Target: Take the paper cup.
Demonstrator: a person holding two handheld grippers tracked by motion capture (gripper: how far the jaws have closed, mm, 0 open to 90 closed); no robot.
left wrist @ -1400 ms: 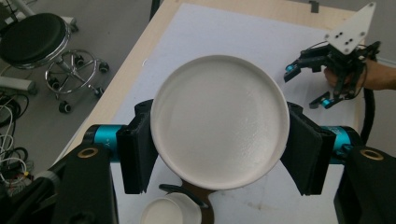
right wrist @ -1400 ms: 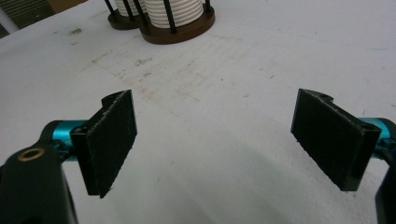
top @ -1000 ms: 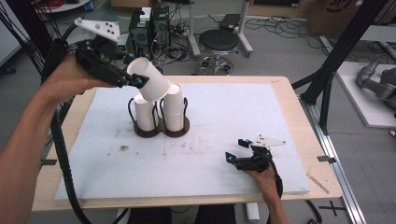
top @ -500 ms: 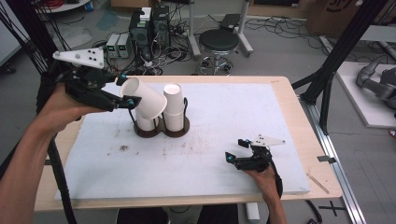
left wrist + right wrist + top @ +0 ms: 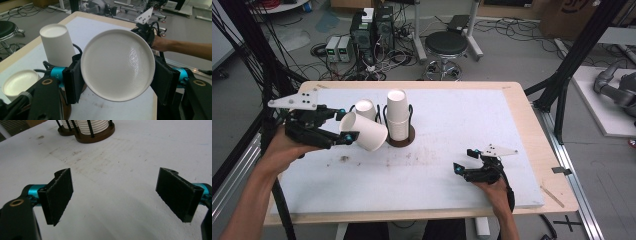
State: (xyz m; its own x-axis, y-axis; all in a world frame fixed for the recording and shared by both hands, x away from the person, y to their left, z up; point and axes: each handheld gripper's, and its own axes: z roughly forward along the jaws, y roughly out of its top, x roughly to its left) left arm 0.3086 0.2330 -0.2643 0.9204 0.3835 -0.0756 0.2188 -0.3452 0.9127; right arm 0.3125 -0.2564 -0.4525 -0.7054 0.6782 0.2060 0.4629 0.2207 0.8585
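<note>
We've got the left gripper [image 5: 346, 127] clamped on a white paper cup [image 5: 364, 131], tipped sideways at frame left beside the two cup holders [image 5: 403, 137]. Lower right, the right gripper [image 5: 466, 162] sits wide open on the white table [image 5: 437, 175].

Black gripper [image 5: 343, 127] bodies, teal joints, grey three-cornered top plates

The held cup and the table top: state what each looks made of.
Held cup in the left claw: probably paper, matte white, with a rolled rim and faintly textured base. Table top: white matte sheet, scuffed and stained, maybe foam board, over a pale wooden board.
</note>
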